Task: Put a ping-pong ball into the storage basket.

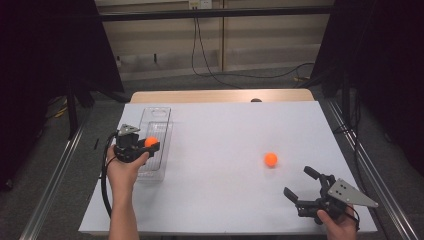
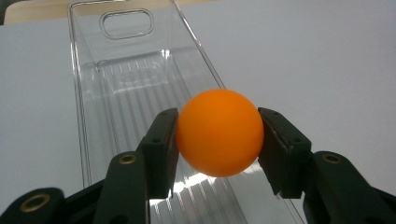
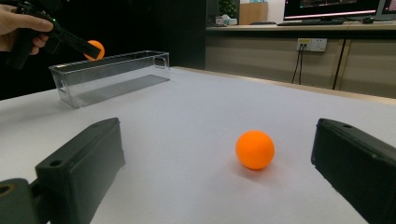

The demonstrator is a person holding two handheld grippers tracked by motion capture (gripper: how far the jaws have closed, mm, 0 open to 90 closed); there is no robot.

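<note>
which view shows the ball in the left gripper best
The left gripper view: the held ball sits large between the jaws, above the clear bin. The high view and right gripper view show it small and far off.

- White table top (image 1: 225, 200), with a strip of bare wood (image 1: 220, 95) peeking out along the far edge.
- Small dark thing (image 1: 256, 100) right on that far edge, too tiny to tell what it is.
- Black cables (image 1: 210, 70) hang down the far wall and trail over the grey floor.
- Wall socket (image 3: 311, 44) far off to the right, cables plugged in.
- Monitor (image 3: 336, 6) on a far counter, plus black curtains (image 1: 45, 60) on the left and right.
</note>
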